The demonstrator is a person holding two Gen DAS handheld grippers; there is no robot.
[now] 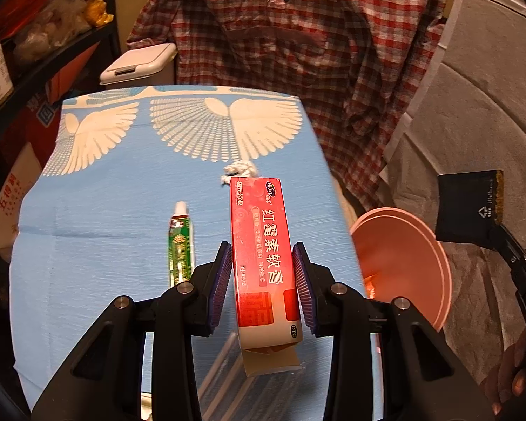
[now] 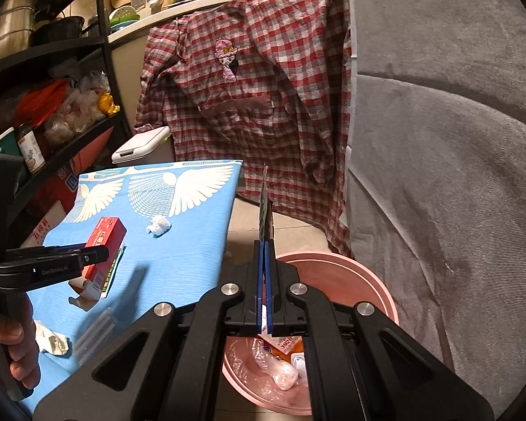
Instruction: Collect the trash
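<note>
1. Left gripper (image 1: 263,280), at lower centre of the left wrist view, clamps a red box (image 1: 263,256) above the table (image 1: 87,245).
2. Right gripper (image 2: 265,291) pinches a flat wrapper (image 2: 265,217) over the pink bin (image 2: 375,280), which already holds some trash.
3. Left on the table: tube (image 1: 180,245), tissue wad (image 2: 159,225), foil scrap (image 2: 54,342).

Right gripper (image 2: 265,245) pinches a flat wrapper (image 2: 265,210) above the pink bin (image 2: 375,280).
</note>
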